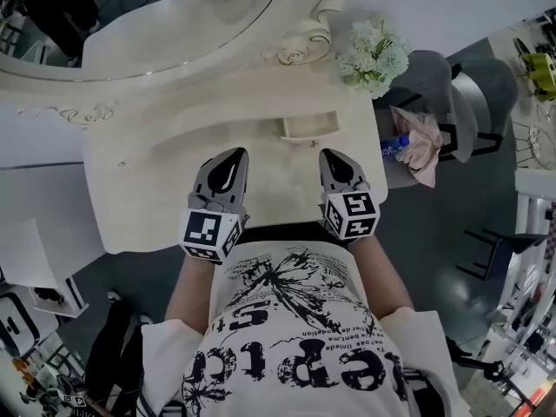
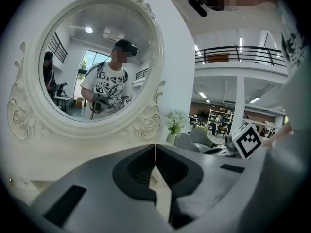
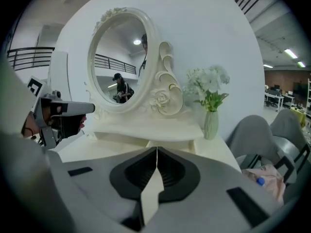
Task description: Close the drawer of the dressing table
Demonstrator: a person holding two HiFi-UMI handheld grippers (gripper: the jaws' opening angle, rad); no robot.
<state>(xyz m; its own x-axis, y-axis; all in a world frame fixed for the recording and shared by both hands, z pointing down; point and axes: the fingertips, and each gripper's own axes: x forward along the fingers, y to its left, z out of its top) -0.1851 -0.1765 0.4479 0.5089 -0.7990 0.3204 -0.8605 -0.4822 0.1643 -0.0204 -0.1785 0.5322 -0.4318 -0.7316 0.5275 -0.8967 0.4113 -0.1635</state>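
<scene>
The cream dressing table has a small drawer standing pulled out from its raised back shelf, below the oval mirror. Both grippers hover over the table's front part, side by side. My left gripper is shut and empty, left of the drawer. My right gripper is shut and empty, just in front of the drawer's right end. In the right gripper view the closed tips point at the drawer a short way ahead. In the left gripper view the closed tips face the mirror's frame.
A vase of white flowers stands on the table's back right corner. A grey chair with a pink cloth and a blue bottle sits right of the table. White shelves and clutter stand at the left.
</scene>
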